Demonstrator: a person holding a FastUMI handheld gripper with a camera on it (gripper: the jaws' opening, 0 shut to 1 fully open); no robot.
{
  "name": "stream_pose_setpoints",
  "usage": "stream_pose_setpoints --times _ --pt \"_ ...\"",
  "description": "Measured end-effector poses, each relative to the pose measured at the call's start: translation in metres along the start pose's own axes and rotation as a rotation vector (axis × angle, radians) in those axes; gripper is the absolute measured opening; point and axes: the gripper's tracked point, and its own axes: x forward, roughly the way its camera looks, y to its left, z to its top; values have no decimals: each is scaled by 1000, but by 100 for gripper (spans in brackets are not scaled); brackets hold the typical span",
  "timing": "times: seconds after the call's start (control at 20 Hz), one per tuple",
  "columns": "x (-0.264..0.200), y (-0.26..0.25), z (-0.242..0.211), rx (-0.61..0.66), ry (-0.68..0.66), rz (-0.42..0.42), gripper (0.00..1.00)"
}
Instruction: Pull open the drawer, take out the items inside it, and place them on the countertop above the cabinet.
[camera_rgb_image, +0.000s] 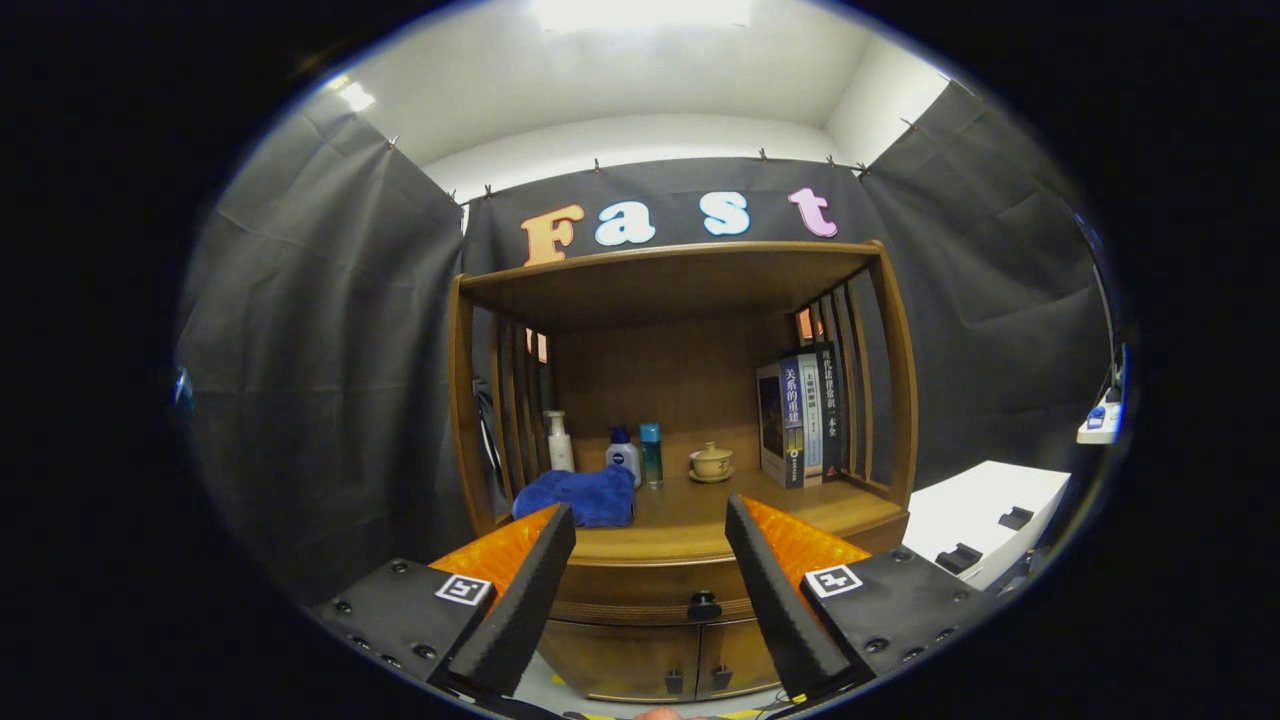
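Spread tongs frame closed wooden drawer's round knob.

My tongs hang apart, nothing between them and the drawer knob. On the counter the middle front lies bare; a blue cloth crowds the left, bottles and cup the back, books the right.
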Motion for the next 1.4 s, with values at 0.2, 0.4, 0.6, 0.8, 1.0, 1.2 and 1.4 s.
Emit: stream_pose_setpoints --times 0.2,0.4,0.6,0.8,1.0,1.2,1.4 --pt "10 -13 0 -31 -26 -31 98" --pt "31 -28 -28 -31 15 -65 98" --pt "53 -36 -50 -21 54 -73 98" --pt "74 -45 -84 -22 109 -72 98" --pt "97 -59 -137 -58 129 -91 98" --pt "116 -65 -191 -14 191 -89 98" --pt "127 -73 -221 -30 234 -86 99"
